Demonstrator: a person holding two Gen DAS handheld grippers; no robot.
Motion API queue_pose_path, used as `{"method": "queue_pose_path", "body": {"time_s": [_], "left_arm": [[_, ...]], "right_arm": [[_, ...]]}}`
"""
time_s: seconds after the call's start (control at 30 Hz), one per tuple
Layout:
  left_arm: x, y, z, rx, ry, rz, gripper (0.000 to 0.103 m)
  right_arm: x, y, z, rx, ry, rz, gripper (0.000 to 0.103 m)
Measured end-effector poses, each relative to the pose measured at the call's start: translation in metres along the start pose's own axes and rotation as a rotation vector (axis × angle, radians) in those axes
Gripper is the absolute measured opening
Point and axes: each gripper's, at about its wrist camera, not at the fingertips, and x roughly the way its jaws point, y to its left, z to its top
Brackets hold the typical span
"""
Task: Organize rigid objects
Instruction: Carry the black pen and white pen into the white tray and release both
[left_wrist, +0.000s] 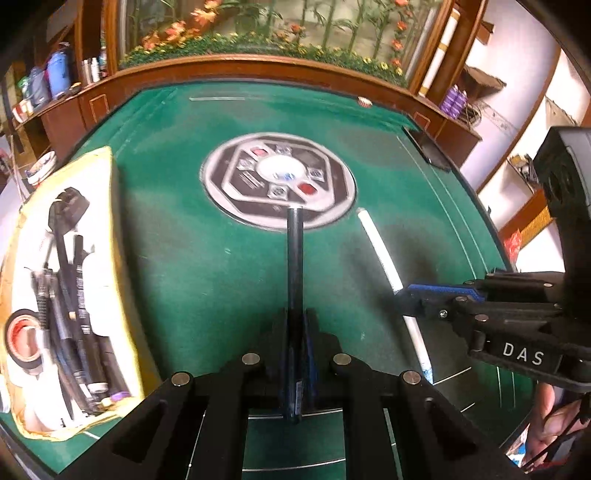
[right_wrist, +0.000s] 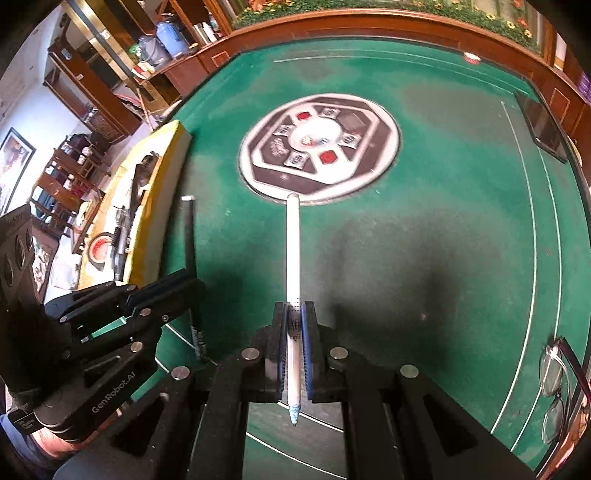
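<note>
A green felt table (left_wrist: 207, 266) with thin white lines and a curved brown wooden rim fills both views, a round grey and black control panel (left_wrist: 277, 180) set in its middle. In the left wrist view a slim, smooth black pen (left_wrist: 294, 254) runs straight up from the lower centre of the frame, clamped between the blue pads of the left gripper (left_wrist: 296, 332), its far end reaching toward the panel. In the right wrist view a slender white pen (right_wrist: 294, 251) with small dark print stands the same way in the right gripper (right_wrist: 294, 325), whose jaws are closed tight on it; its pale blue tip pokes out below the pads at the bottom centre. Each gripper shows at the other frame's edge, low on the side. At the left of both frames lies a shallow yellow-walled box (left_wrist: 117, 236) with a white lining, holding several dark pens and a roll of tape (left_wrist: 23, 338). Folded glasses (right_wrist: 557, 384) rest at the lower right of the right wrist view.
</note>
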Motion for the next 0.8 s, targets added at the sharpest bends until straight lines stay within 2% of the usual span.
{"method": "queue_pose_path", "body": {"time_s": [0.2,0.47,0.7,0.8], "left_arm": [[-0.032,0.026,0.003,-0.062,-0.065,0.025,0.008],[-0.072,0.079,0.003,-0.187,-0.142,0.049,0.008],[-0.086,0.121,-0.005,-0.264,-0.163,0.036,0.015],[-0.09,0.134,-0.006,-0.268,-0.171,0.054,0.01]], "right_arm": [[-0.004,0.033,0.014,-0.058,-0.012,0.049,0.007],[0.001,0.101,0.034,-0.161,-0.006,0.141,0.007],[0.022,0.157,0.046,-0.236,0.02,0.182,0.007],[0.036,0.175,0.053,-0.261,0.029,0.184,0.007]]}}
